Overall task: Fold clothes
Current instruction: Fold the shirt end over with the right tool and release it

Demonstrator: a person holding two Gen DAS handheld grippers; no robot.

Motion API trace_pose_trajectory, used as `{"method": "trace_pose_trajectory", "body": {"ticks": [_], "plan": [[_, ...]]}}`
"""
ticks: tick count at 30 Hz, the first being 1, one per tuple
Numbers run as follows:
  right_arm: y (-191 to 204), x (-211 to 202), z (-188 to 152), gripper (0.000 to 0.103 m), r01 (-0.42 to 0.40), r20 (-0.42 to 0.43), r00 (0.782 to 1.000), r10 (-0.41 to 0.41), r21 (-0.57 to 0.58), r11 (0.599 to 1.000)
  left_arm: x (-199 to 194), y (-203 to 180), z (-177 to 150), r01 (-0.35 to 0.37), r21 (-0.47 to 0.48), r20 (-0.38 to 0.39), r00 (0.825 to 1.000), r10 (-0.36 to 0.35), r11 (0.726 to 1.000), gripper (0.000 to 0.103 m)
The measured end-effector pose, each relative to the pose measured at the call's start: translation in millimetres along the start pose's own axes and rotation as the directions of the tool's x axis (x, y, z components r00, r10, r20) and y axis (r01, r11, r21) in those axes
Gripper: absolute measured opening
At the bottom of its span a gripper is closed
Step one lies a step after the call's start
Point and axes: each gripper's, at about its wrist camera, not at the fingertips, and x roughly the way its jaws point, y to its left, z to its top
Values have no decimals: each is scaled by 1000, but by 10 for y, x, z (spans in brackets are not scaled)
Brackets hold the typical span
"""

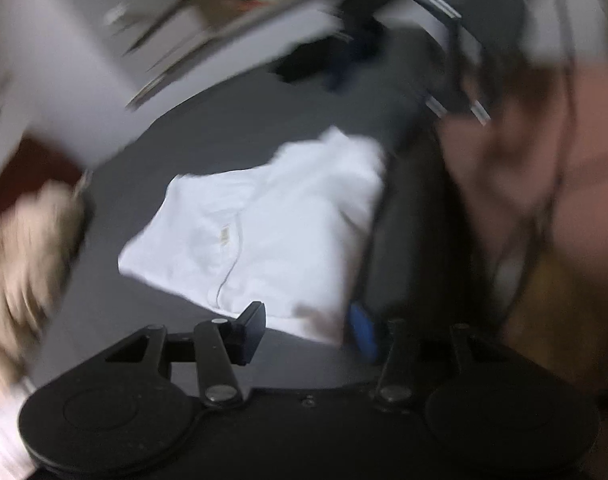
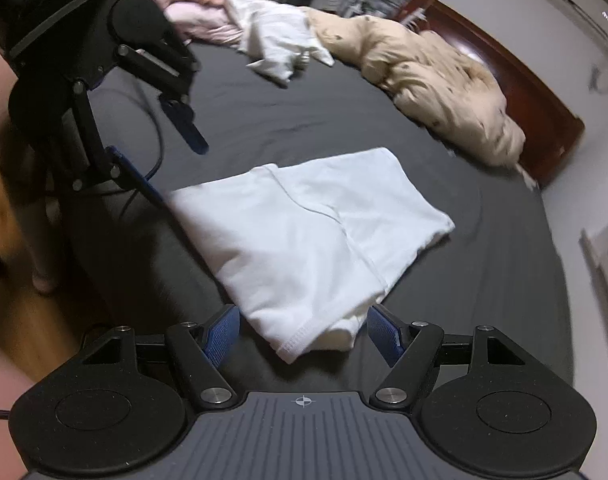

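A folded white garment (image 2: 316,232) lies on the dark grey bed sheet (image 2: 444,320); it also shows in the blurred left wrist view (image 1: 263,232). My right gripper (image 2: 304,336) is open, its blue-padded fingers on either side of the garment's near corner, nothing clamped. My left gripper (image 1: 308,330) is open just short of the garment's edge and holds nothing. In the right wrist view the left gripper (image 2: 171,148) hovers open at the garment's far left corner.
A beige quilt (image 2: 436,80) lies bunched along the wooden headboard (image 2: 516,80). A pile of white (image 2: 275,40) and pink clothes (image 2: 183,0) sits at the sheet's far side. Wooden floor (image 2: 7,216) lies left of the bed. Dark clothes (image 1: 324,60) lie beyond the garment.
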Motion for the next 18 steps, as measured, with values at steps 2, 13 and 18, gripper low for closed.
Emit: {"method": "trace_pose_trajectory", "body": {"ticks": [2,13,18], "plan": [[18,12,-22,71,16,-10,1000,-16,0,1000,62,-106,15,-23,116,-13,1000,24,993,47],[-10,20,-79,72,18,-40,999,-14,105,994,238,-485,-43,-83,488,13,996,88,869,45],[55,2,-64,72,32,-32,999,-29,111,993,249,-413,34,-36,434,-7,999,44,900,33]]}}
